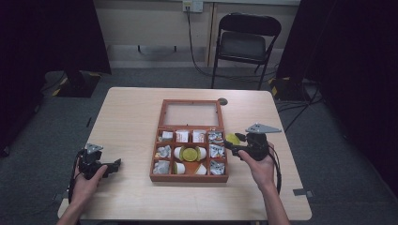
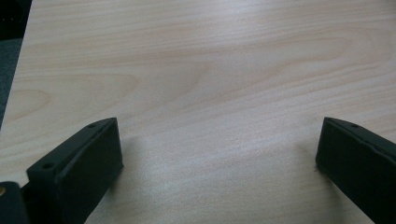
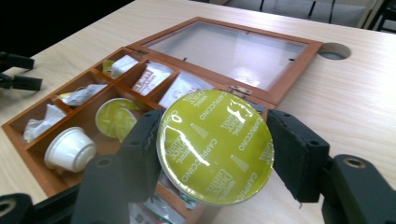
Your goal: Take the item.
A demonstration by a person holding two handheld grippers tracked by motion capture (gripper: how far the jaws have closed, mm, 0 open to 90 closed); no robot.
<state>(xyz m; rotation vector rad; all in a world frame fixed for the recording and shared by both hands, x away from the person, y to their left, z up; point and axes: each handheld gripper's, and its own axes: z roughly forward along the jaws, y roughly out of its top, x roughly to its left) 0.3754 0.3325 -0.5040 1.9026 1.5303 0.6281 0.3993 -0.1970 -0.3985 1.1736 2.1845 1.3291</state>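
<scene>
Right claw (image 3: 212,154) grips a cappuccino capsule (image 3: 215,147), held off the right wall of the wooden box (image 1: 189,178).

Capsule clamped across its rim between both jaws, yellow-green foil lid facing the camera; its cup body is hidden behind the lid. In the high view the capsule (image 1: 233,138) sits just outside the box's right wall, at the height of the back compartment row, so any compartment lies to the claw's left, across that wall. Middle compartments already hold another yellow-lidded capsule (image 1: 190,153) and white capsules (image 3: 70,149); side compartments hold crumpled sachets, contents unreadable. Glass lid (image 1: 191,114) lies open toward the counter's far edge. Left claw (image 1: 115,165) open, empty, near the counter's front-left corner (image 2: 201,84), well apart from the box; right hand is nearer.
</scene>
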